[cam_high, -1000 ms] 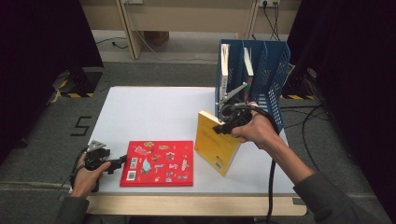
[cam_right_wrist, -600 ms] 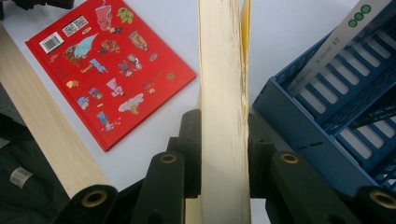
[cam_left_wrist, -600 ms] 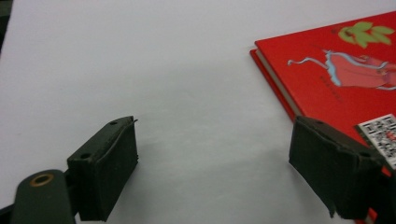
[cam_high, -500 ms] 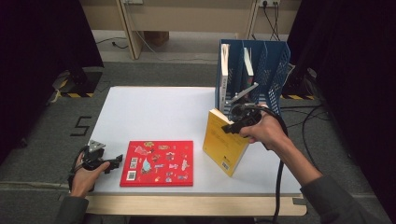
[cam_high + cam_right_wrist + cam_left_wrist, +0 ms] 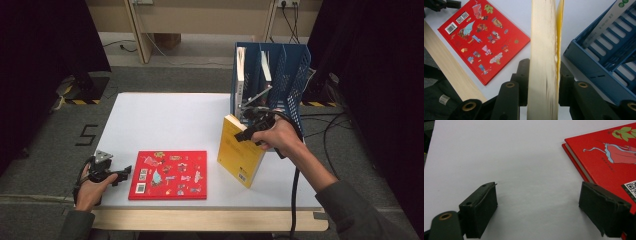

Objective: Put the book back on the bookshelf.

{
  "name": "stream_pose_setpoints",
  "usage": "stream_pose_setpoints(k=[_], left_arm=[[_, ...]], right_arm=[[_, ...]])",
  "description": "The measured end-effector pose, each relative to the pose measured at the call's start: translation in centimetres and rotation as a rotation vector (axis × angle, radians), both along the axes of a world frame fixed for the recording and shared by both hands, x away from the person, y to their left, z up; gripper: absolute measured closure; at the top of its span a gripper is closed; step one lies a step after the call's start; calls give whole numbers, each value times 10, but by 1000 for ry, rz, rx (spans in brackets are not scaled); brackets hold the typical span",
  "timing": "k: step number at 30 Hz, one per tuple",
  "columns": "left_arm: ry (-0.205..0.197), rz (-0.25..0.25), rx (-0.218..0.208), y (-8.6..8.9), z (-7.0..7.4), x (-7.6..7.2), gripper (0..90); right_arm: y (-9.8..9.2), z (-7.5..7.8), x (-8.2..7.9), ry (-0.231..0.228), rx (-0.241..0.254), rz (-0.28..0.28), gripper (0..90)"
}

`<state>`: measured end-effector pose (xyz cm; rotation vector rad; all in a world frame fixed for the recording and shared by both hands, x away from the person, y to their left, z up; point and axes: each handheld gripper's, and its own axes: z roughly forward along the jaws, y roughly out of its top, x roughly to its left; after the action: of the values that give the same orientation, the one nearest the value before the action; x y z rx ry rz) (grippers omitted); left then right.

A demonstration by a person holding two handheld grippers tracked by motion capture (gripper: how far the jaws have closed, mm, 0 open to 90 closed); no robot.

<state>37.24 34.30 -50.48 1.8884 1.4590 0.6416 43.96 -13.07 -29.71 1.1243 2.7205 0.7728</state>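
- Up at the far right of the white table (image 5: 165,120) stands a blue slotted file rack (image 5: 295,75), its dividers upright.
- Two books stand in the rack: a white-spined one (image 5: 240,75) in the leftmost compartment and a thinner one (image 5: 265,67) in the next compartment to the right.
- Counted across the scene, that makes four books, one rack and two grippers.
- Two of the books are out on the table: a yellow book (image 5: 240,152) and a red picture book (image 5: 170,175).
- The yellow book is a paperback with a bright yellow cover and cream page edges, standing tilted on its lower corner just in front of the rack, right of the red one.
- The right gripper (image 5: 542,75) clasps the yellow book at its upper edge, the page block sandwiched between both jaws; those jaws have just been easing apart, yet the pads sit on the book.
- The red picture book lies flat near the front edge, back cover up, with small coloured figures, a barcode and a square code.
- The left gripper (image 5: 537,210) rests at the near left, released, jaws wide over bare table beside the red book's corner.
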Motion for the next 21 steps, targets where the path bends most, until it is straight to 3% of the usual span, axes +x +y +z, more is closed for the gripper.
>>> stream_pose_setpoints(k=[8, 16, 21], left_arm=[[0, 0, -2, 0, 0, 0, 139], [0, 0, -2, 0, 0, 0, 139], [2, 0, -1, 0, 0, 0, 138]], right_arm=[[10, -8, 7, 40, -44, 9, 699], [11, -7, 1, -10, -78, 63, 744], [1, -5, -7, -25, -38, 80, 749]])
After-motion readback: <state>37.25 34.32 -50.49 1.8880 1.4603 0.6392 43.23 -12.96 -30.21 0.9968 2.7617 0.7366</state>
